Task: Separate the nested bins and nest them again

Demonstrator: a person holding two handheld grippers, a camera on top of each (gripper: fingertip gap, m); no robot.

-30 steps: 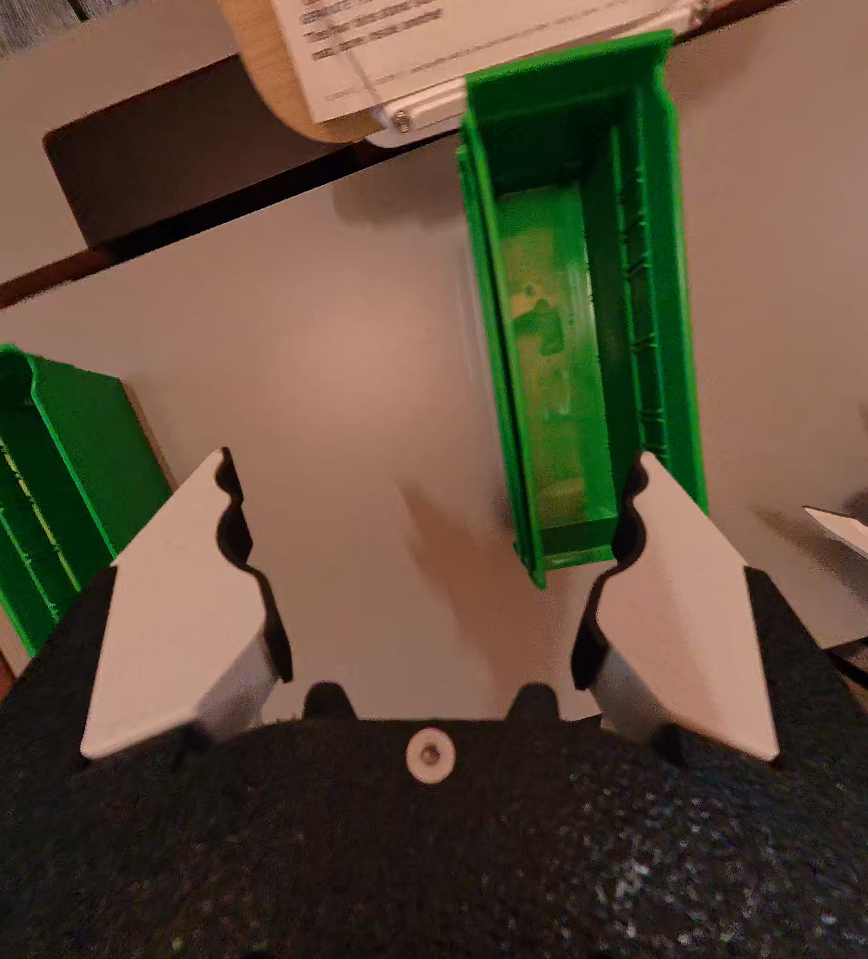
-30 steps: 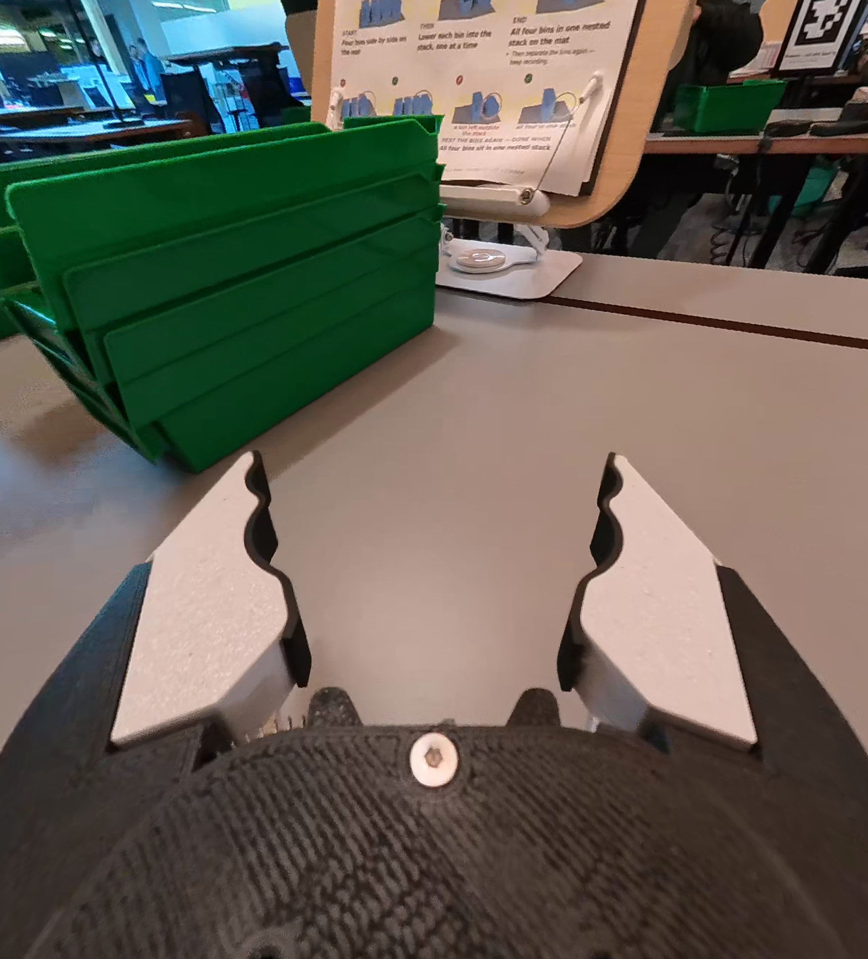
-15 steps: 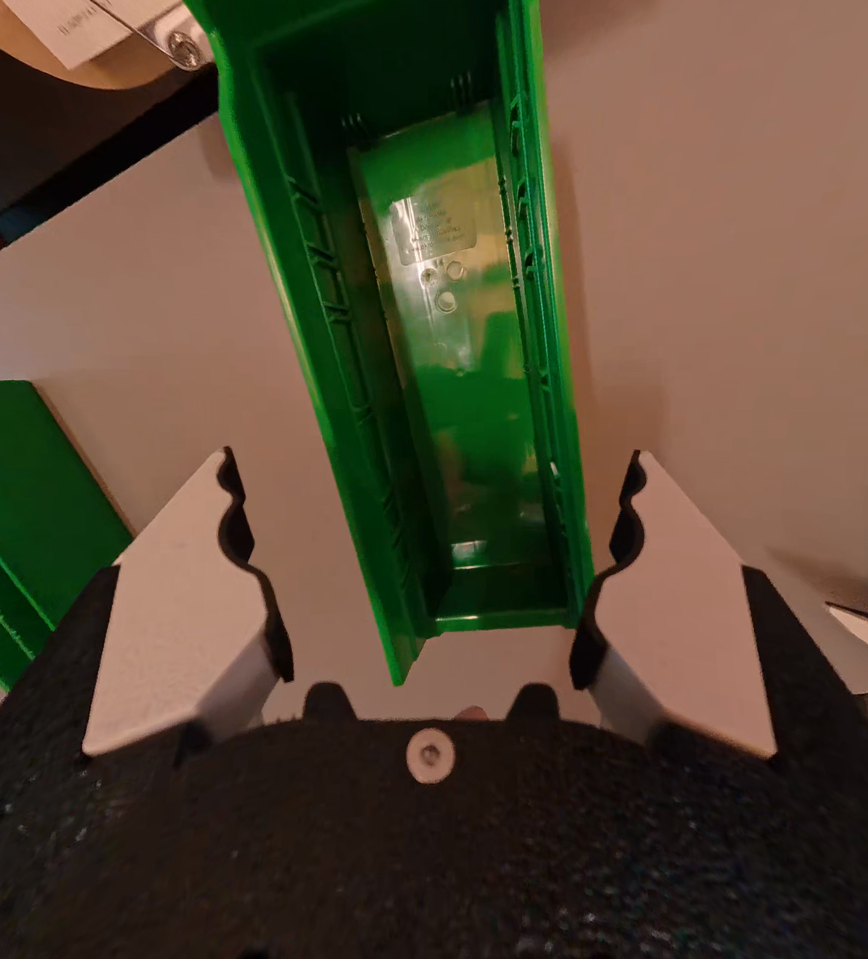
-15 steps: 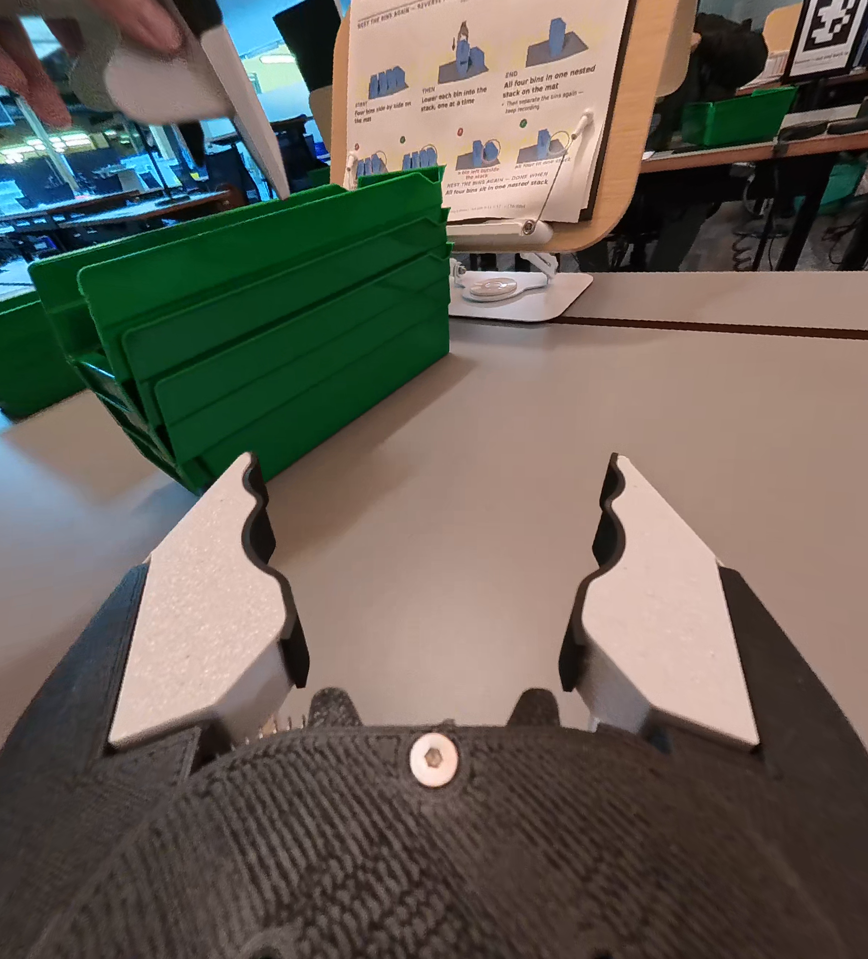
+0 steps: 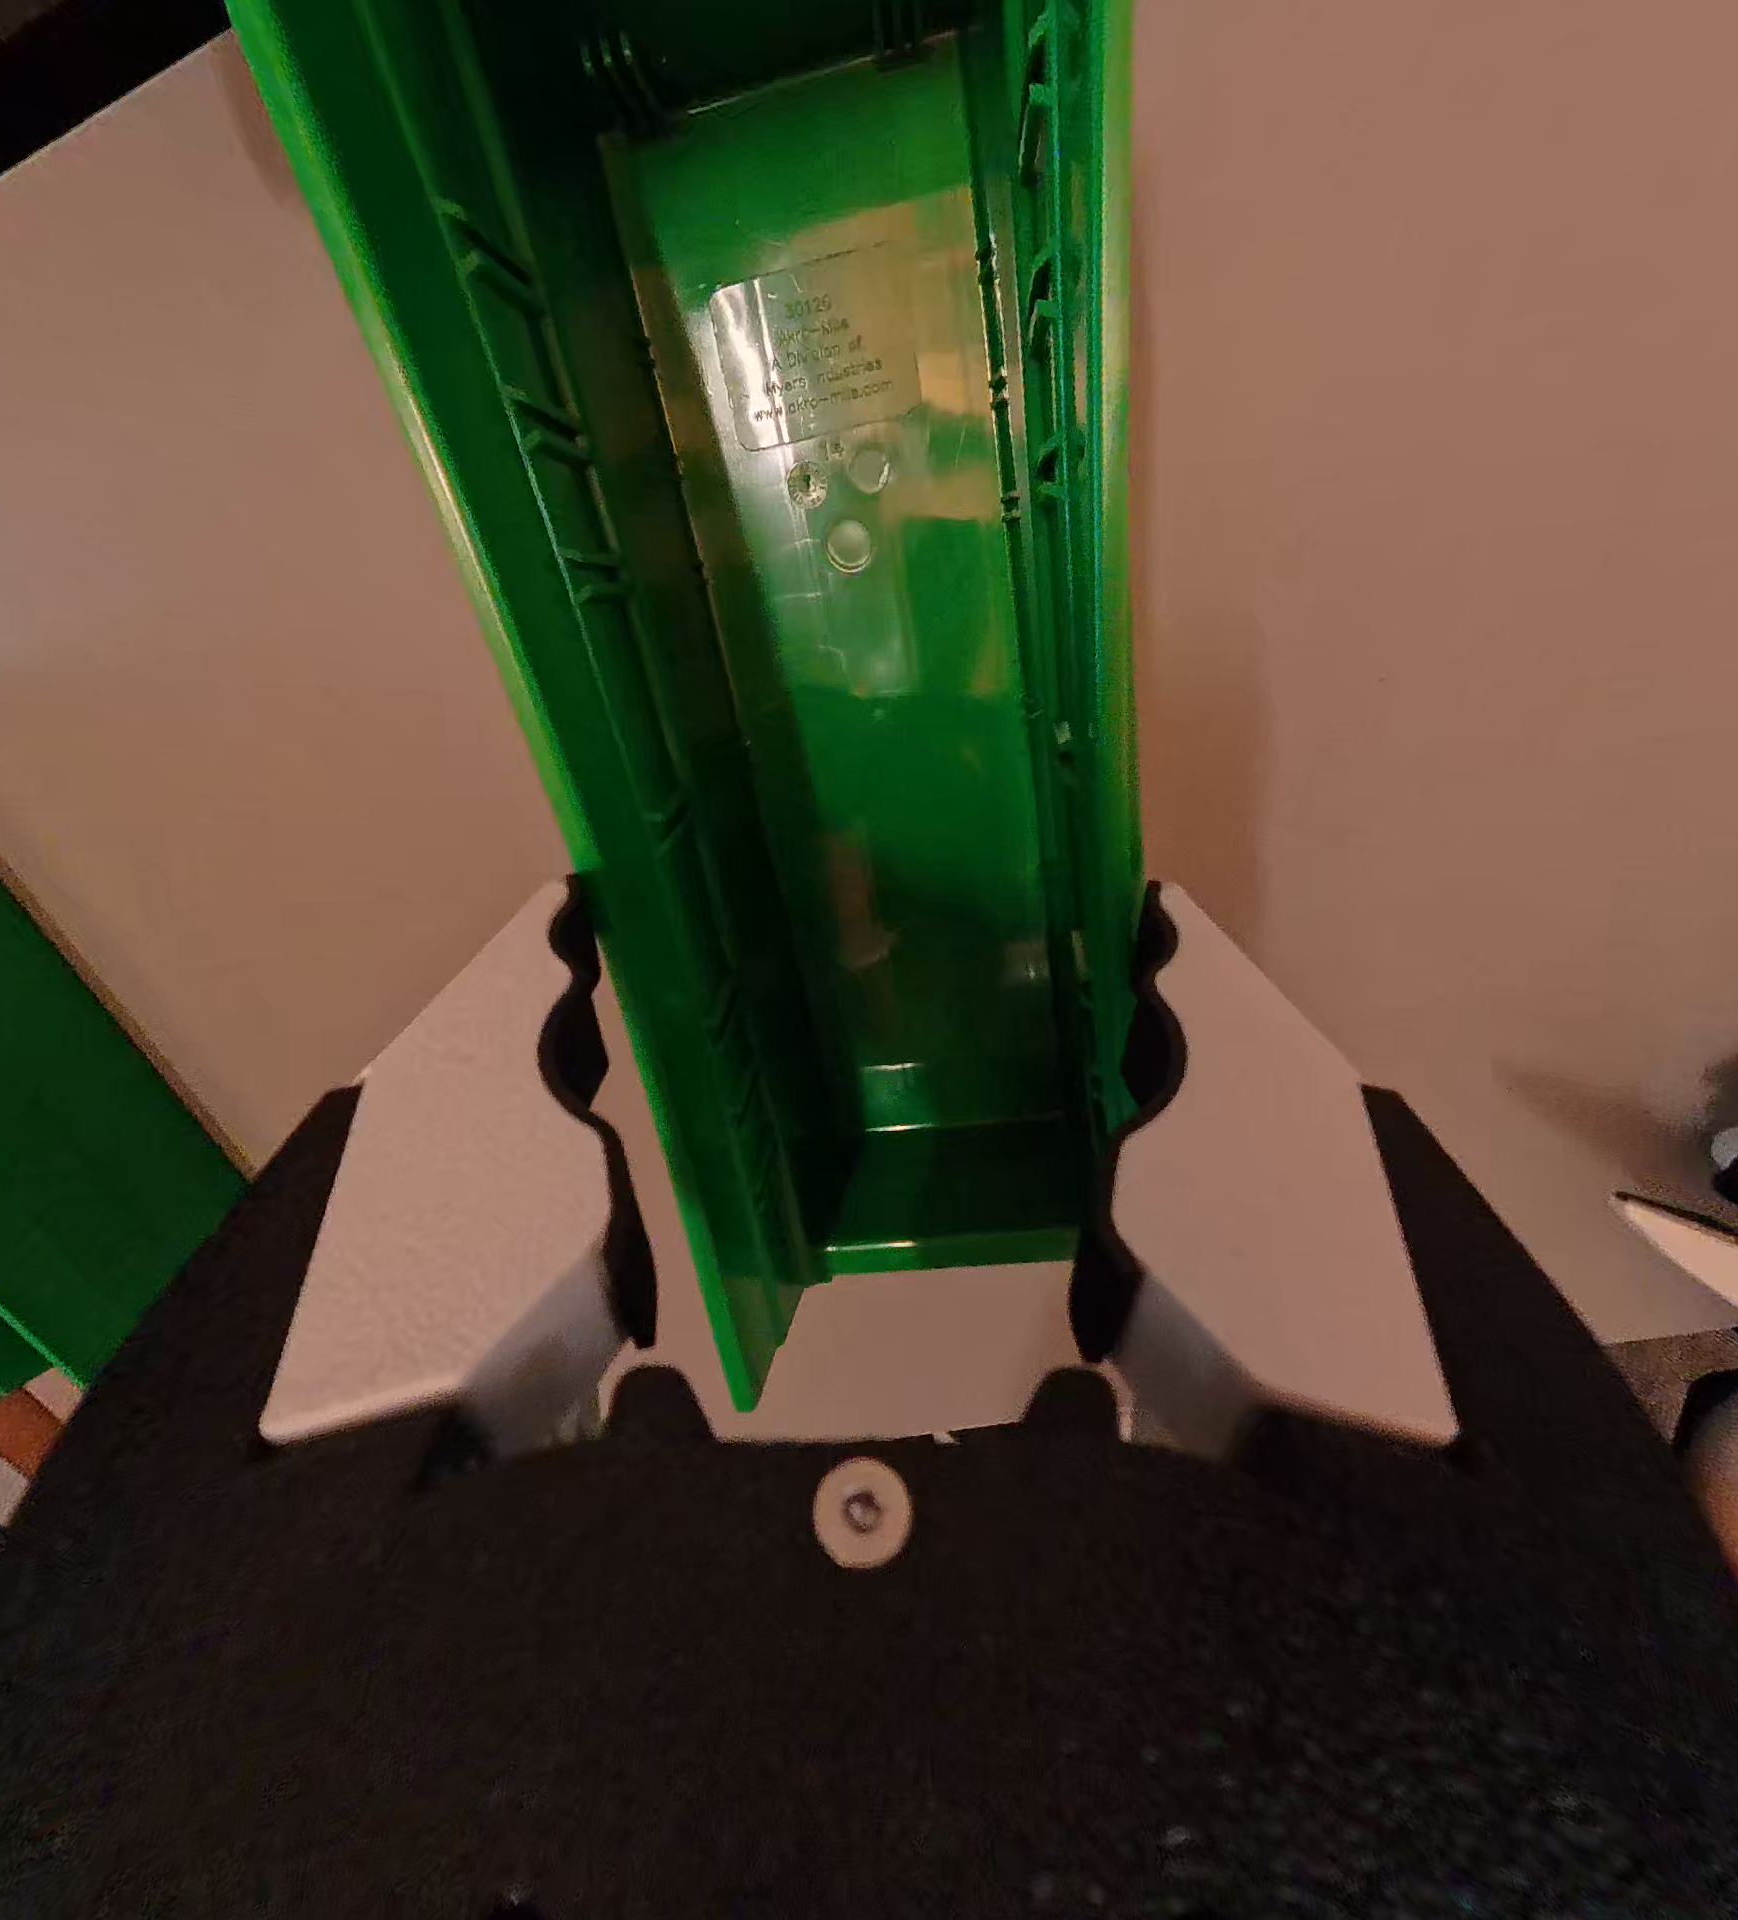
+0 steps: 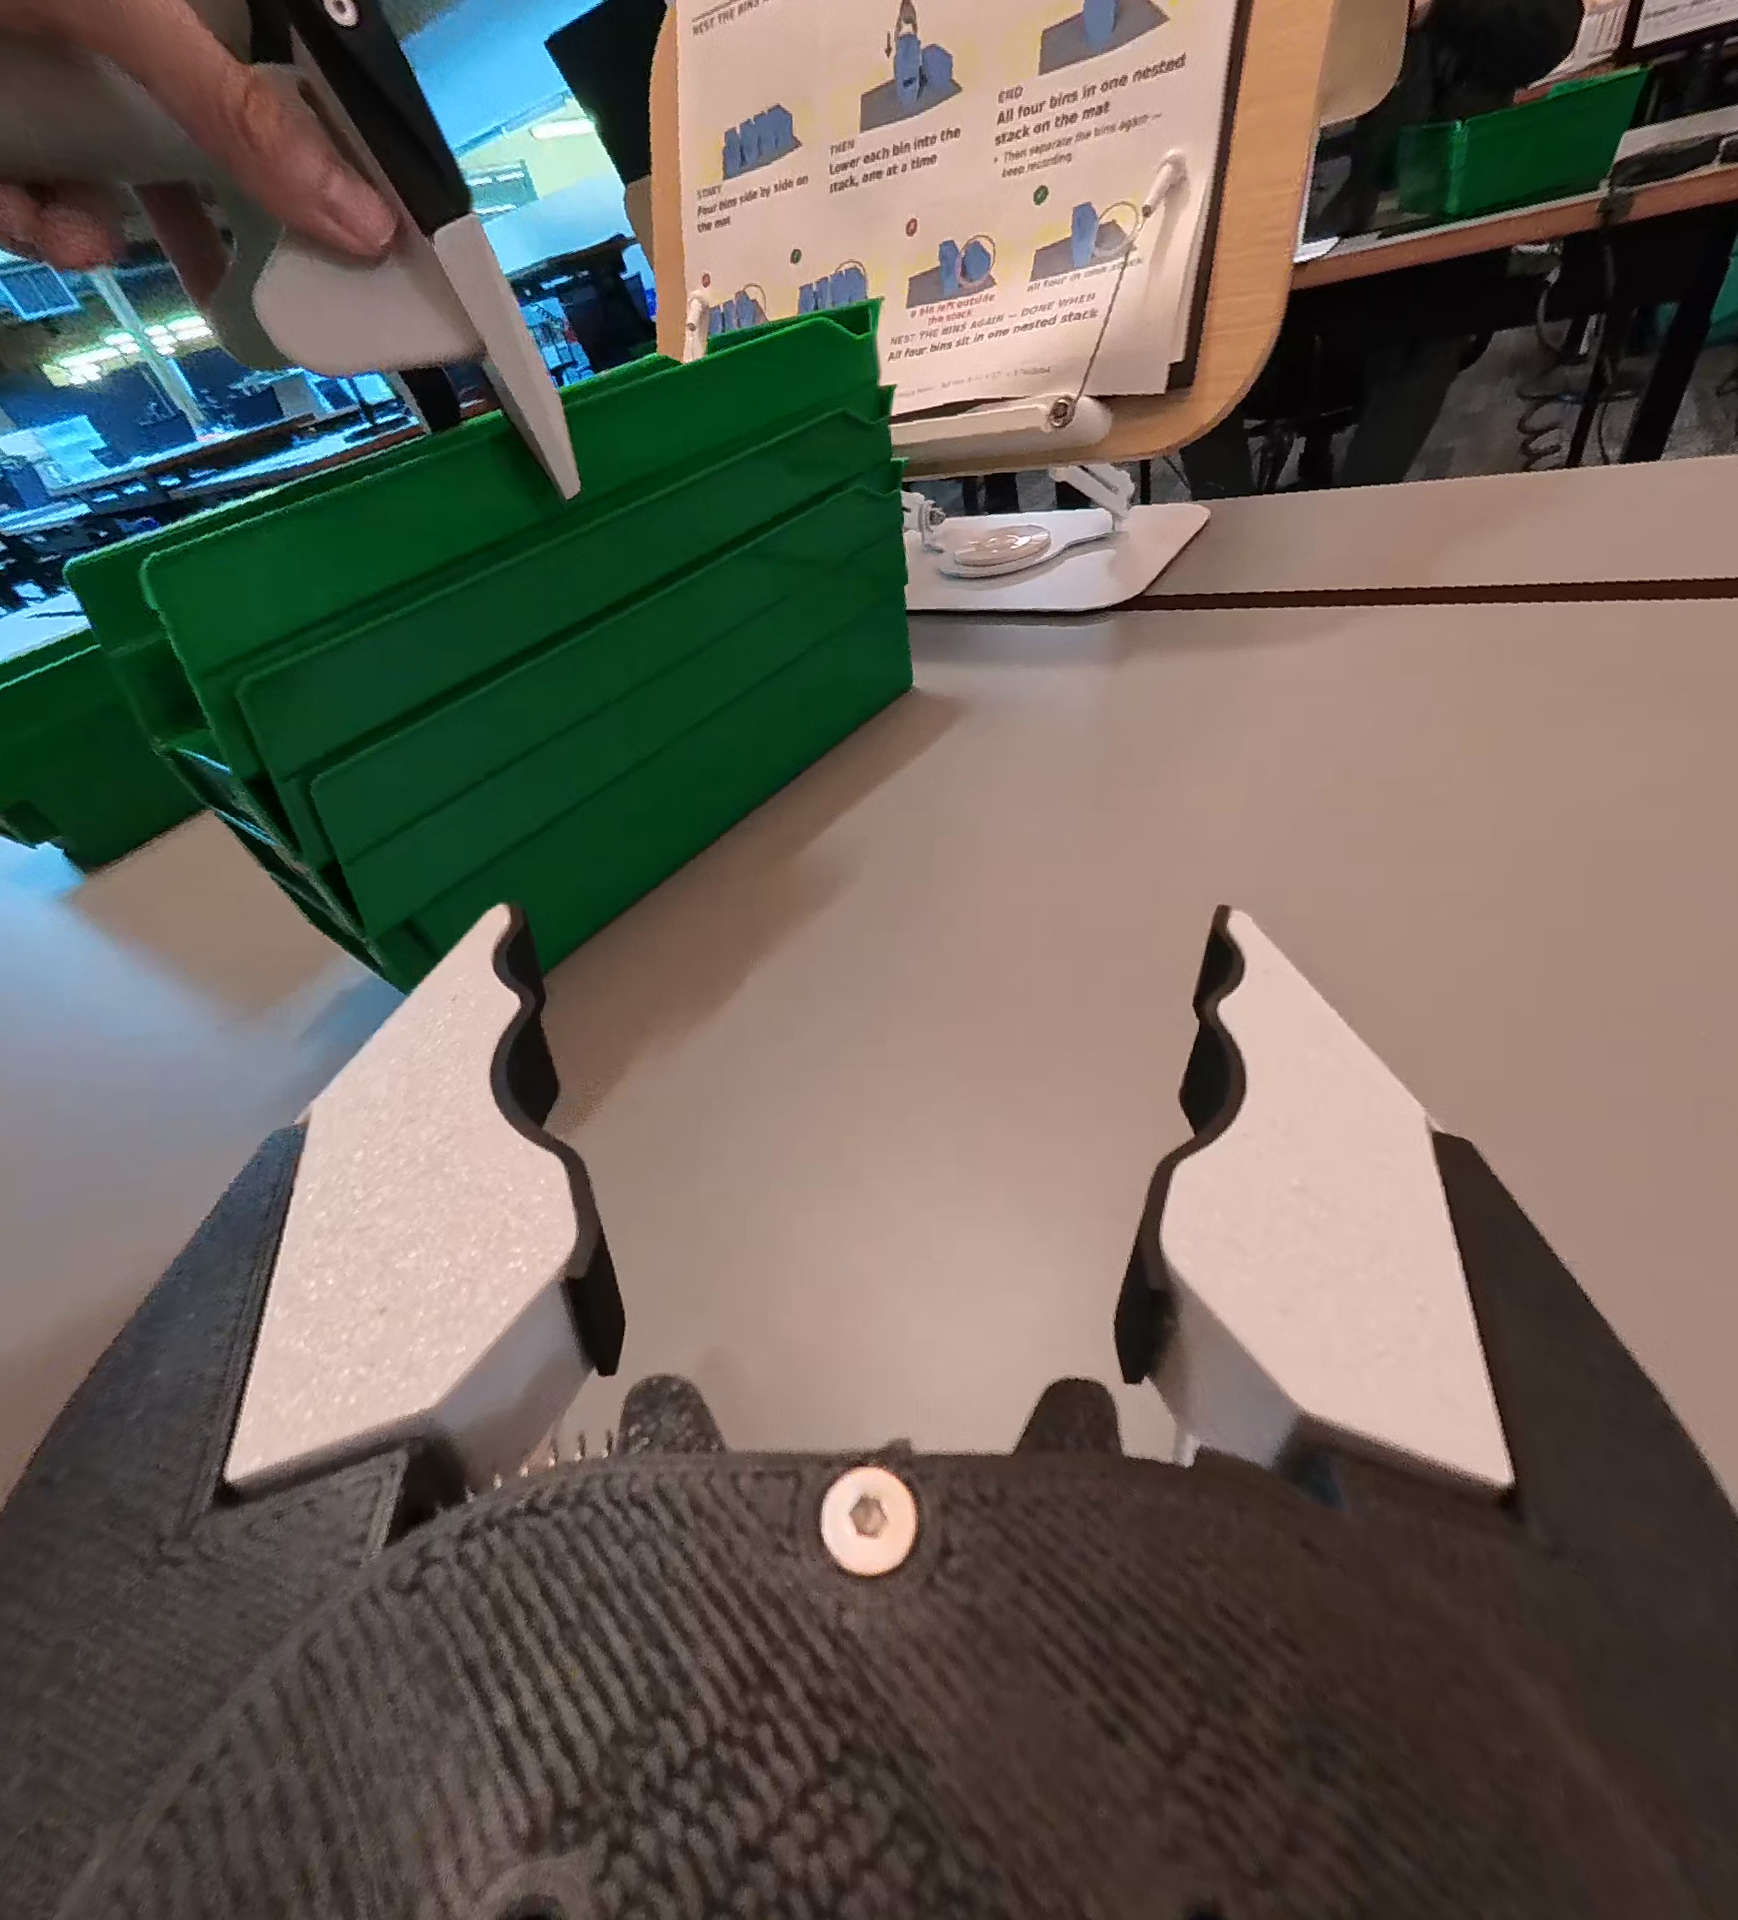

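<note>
A stack of nested green bins [image 6: 584, 665] stands on the grey table [image 6: 1260, 831], left of centre in the right wrist view. In the left wrist view I look down into the top bin [image 5: 844, 623]. My left gripper [image 5: 865, 997] straddles its near end, with the fingers pressed on both long walls. One finger [image 6: 522, 384] of it shows at the stack's top rim, held by a hand [image 6: 169, 135]. My right gripper [image 6: 865, 1039] is open and empty, low over the table to the right of the stack.
Another green bin [image 6: 34, 748] lies left of the stack and also shows in the left wrist view [image 5: 34, 1091]. An instruction sheet on a wooden stand [image 6: 948, 187] is behind the stack. A dark seam [image 6: 1467, 594] crosses the table. The right gripper's finger [image 5: 1717, 1236] shows at the right edge.
My left gripper came down over the stack's near end and its fingers closed in onto the top bin's walls. The right gripper shifted slightly and stayed open.
</note>
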